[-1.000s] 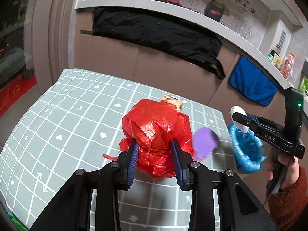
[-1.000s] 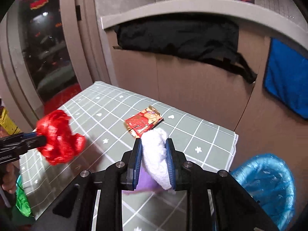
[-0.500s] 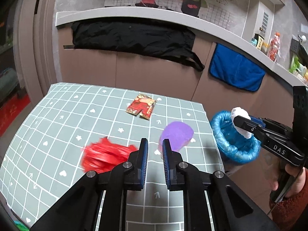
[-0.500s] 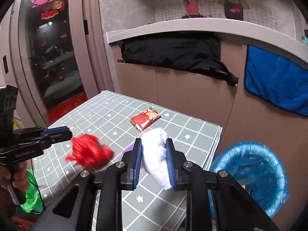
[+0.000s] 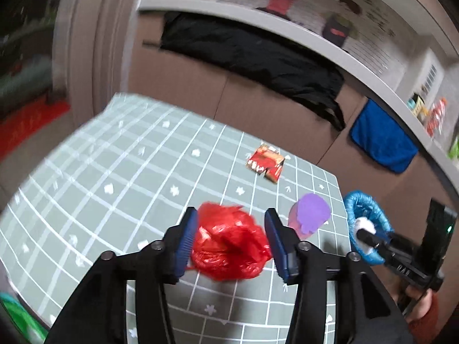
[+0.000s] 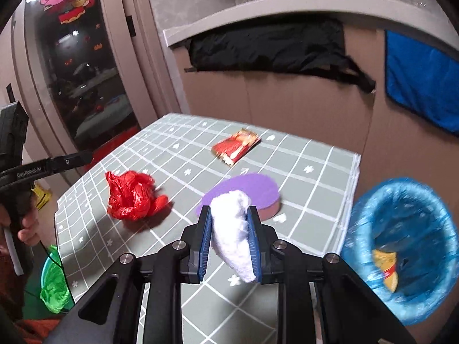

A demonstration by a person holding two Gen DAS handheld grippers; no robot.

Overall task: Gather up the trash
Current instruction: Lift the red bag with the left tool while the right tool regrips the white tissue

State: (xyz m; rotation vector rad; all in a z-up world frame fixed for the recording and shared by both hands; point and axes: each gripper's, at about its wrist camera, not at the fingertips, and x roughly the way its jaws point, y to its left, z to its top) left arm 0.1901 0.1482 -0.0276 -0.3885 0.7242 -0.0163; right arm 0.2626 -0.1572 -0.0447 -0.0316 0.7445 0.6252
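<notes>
Red bag (image 5: 229, 240) mid-table (image 5: 120, 172), bin (image 6: 401, 246) beyond edge.

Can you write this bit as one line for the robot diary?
left gripper: jaws just opened around red bag | right gripper: holding tissue | bin: beside table

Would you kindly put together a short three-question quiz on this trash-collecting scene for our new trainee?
1. True or false: the right gripper holds a white wad.
2. What lies between the left gripper's open jaws? A) red bag B) purple disc C) red wrapper
3. What colour is the liner of the bin beside the table?

Key: 1 true; 2 A; 3 blue.
</notes>
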